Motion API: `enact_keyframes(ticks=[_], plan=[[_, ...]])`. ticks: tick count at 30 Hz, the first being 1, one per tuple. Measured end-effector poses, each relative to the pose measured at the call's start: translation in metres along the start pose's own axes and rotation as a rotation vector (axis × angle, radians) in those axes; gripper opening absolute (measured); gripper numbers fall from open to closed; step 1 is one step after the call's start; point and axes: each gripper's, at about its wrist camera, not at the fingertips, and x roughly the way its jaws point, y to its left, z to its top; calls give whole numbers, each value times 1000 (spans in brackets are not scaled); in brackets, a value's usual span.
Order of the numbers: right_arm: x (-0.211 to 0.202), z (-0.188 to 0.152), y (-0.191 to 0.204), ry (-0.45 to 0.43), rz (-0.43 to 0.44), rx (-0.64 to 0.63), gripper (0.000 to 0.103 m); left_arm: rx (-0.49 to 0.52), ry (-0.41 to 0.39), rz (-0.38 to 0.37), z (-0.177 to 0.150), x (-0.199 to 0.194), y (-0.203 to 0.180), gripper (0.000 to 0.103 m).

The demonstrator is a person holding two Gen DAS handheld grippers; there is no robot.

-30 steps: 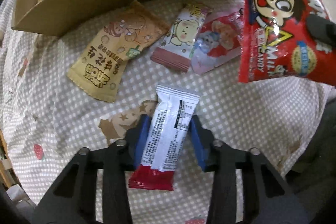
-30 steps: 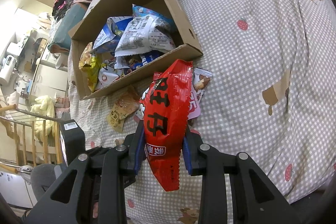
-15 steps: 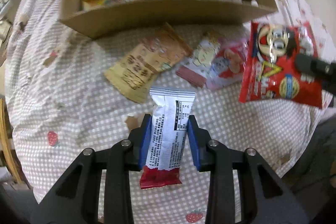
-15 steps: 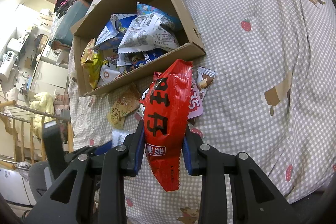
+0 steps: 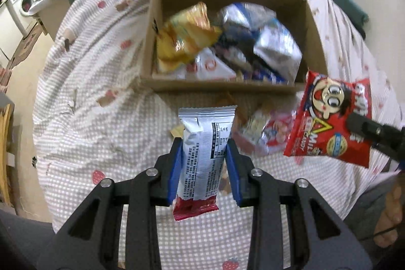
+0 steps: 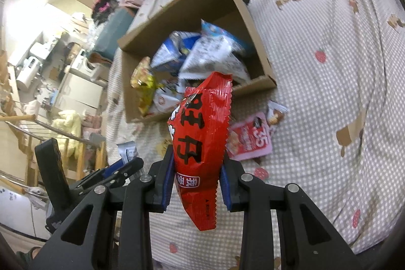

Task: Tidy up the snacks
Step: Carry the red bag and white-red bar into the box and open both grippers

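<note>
While the left tool [image 5: 203, 161] clamps a silver snack bar [image 5: 205, 153] between its blue pads [image 5: 174, 168], the wrapper stands upright along the fingers, its red end hanging below them and its crimped silver end rising above. On the same level to the right, the right tool [image 6: 197, 179] is closed on a red candy bag [image 6: 202, 141] with black characters; in the left view the bag [image 5: 331, 118] shows a cartoon face and hangs in the air, one dark finger across its right side. Both wrappers are lifted clear of the bed [image 5: 101, 133], whose checked cover carries strawberry and bear prints.

Just beyond the tools, loose packets lie on the cover near the box's front wall: a pink packet [image 6: 249, 141] with a large number on it, a small white packet [image 6: 276, 113] just beside it, and a tan wrapper partly hidden behind the silver bar, too blurred to read.

Farther on sits an open cardboard box [image 5: 314, 37], its flaps up. Inside it lie a yellow crinkled bag [image 5: 184, 39], blue and white bags [image 5: 276, 47] and a white packet with a red ring [image 5: 212, 67], piled loosely against each other.

Past the bed, at the far left, a washing machine [image 5: 24, 3] stands in a cluttered room
</note>
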Motion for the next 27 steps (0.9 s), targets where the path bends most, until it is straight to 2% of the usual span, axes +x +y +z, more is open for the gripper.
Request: enact_keyframes(ticks=[4, 10, 19, 24, 27], plan=[[-16, 10, -9, -59, 4, 36, 32, -22, -47, 6, 18, -8, 15, 29], [-33, 32, -14, -152, -22, 41, 32, -35, -106, 22, 63, -15, 10, 29], [-14, 76, 4, -199, -75, -45, 32, -41, -153, 37, 129, -6, 4, 29], [-1, 103, 21, -238, -198, -141, 32, -20, -155, 65, 162, 14, -4, 25], [12, 122, 33, -244, -310, -229, 32, -23, -153, 68, 177, 25, -5, 25]])
